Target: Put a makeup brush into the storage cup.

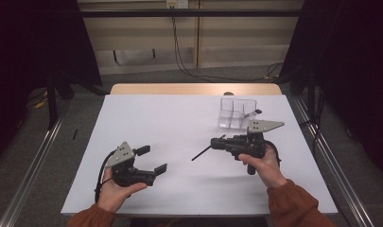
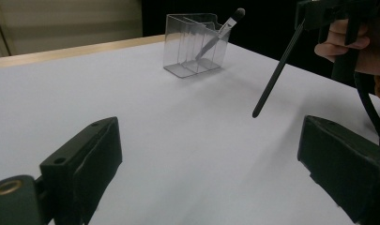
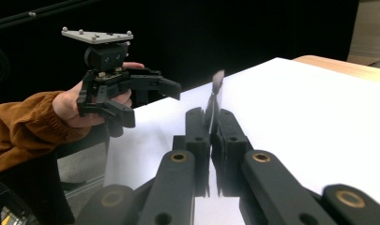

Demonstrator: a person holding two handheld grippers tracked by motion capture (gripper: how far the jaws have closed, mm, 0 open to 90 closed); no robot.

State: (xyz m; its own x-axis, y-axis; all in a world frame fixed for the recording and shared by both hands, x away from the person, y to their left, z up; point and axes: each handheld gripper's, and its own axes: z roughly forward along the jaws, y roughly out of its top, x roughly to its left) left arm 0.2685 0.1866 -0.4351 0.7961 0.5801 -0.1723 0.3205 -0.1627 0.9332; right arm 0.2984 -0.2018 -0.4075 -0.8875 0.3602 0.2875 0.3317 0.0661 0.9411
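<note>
Right gripper [image 1: 213,143] at centre right, fingers clamped on a thin black stick [image 1: 201,153], left gripper [image 1: 151,159] lower left, fingers wide apart, empty, clear box [image 1: 236,116] on white bench [image 1: 170,123]

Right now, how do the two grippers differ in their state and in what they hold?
The left gripper has its jaws wide apart with nothing between them; the right gripper is shut on a thin black brush. The left gripper's jaws point right across the table, the right gripper's point left. Both are black, hand-held, each carrying a grey three-cornered plate.
</note>
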